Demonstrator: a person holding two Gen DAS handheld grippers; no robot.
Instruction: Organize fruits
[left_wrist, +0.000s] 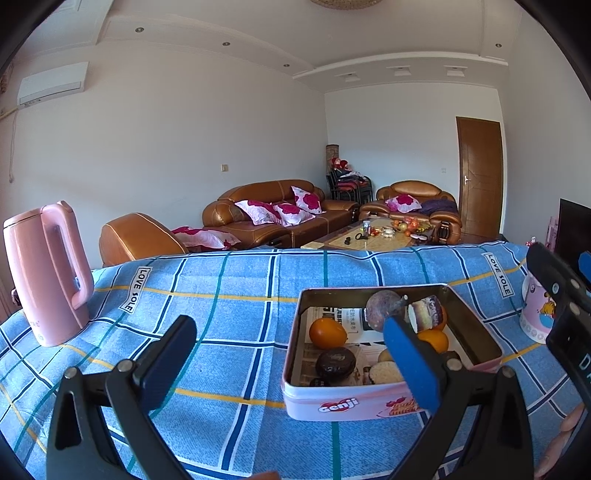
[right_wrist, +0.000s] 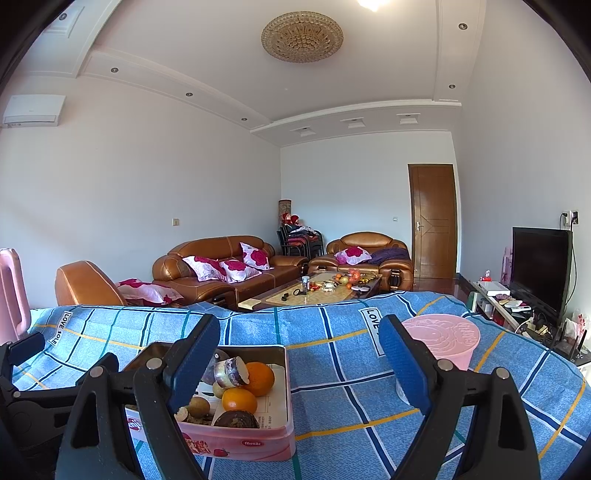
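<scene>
A pink tin (left_wrist: 369, 404) stands on the blue checked tablecloth (left_wrist: 221, 295). It holds two oranges (left_wrist: 327, 333), a dark round fruit (left_wrist: 335, 363), a purple fruit (left_wrist: 382, 308) and several small cut pieces. My left gripper (left_wrist: 288, 328) is open and empty; its right finger (left_wrist: 410, 365) hangs in front of the tin. In the right wrist view the tin (right_wrist: 258, 446) lies at lower left with the oranges (right_wrist: 260, 378) showing. My right gripper (right_wrist: 299, 326) is open and empty over the cloth, with its left finger (right_wrist: 192, 362) crossing the tin's near side.
A pink kettle (left_wrist: 48, 273) stands at the table's left. A pink cartoon cup (left_wrist: 535, 314) with an embossed lid (right_wrist: 443, 339) sits right of the tin. Brown sofas (right_wrist: 229, 269), a coffee table and a television (right_wrist: 539, 266) lie beyond the table's far edge.
</scene>
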